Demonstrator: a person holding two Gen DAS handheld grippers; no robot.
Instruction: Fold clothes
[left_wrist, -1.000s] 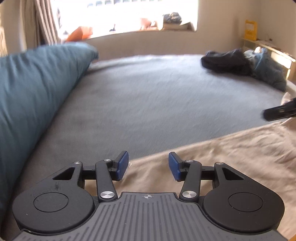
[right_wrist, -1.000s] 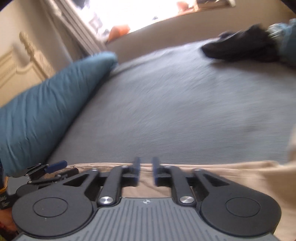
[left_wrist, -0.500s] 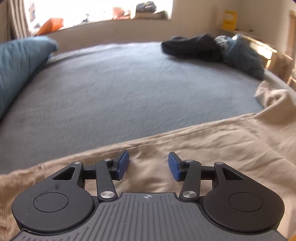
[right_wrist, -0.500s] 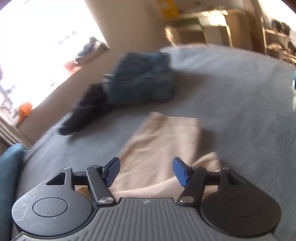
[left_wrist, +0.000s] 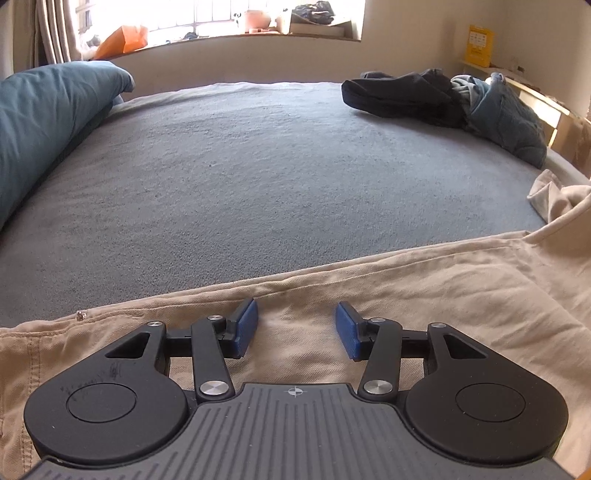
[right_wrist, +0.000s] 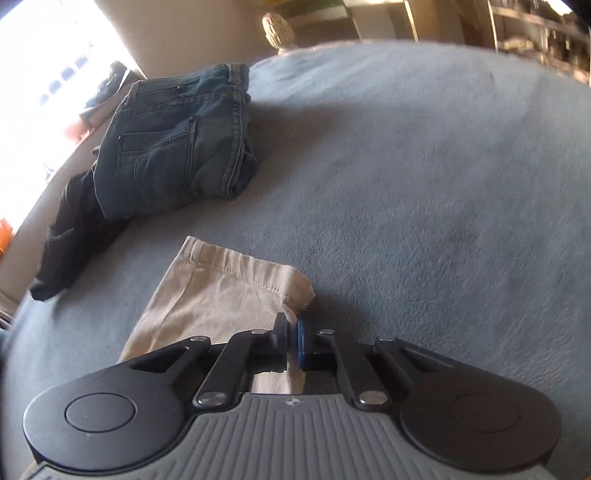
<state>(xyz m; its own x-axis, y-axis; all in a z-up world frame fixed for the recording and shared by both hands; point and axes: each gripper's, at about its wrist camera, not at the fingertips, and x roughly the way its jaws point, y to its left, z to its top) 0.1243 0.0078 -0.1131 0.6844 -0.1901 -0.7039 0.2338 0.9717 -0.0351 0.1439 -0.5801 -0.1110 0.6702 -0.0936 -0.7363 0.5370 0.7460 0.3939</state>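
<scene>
Beige trousers (left_wrist: 443, 295) lie spread along the near side of the grey bed (left_wrist: 258, 166). My left gripper (left_wrist: 295, 317) hovers open over their waist part, near a metal button (left_wrist: 80, 315); its blue pads (left_wrist: 246, 325) stand apart with flat cloth below them. In the right wrist view, the beige trouser leg (right_wrist: 221, 295) ends in a stitched hem. My right gripper (right_wrist: 291, 328) is shut on the edge of that leg, just behind the hem's corner.
Folded blue jeans (right_wrist: 173, 147) and a dark garment (right_wrist: 74, 229) lie at the far side of the bed; the left view shows the jeans (left_wrist: 506, 118) too. A teal pillow (left_wrist: 40, 122) rests at the left. Window sill and shelves stand beyond.
My right gripper swung from the pillow end to the trouser leg's hem, opened wide, then shut on the cloth. My left gripper slid further over the trousers, then held still.
</scene>
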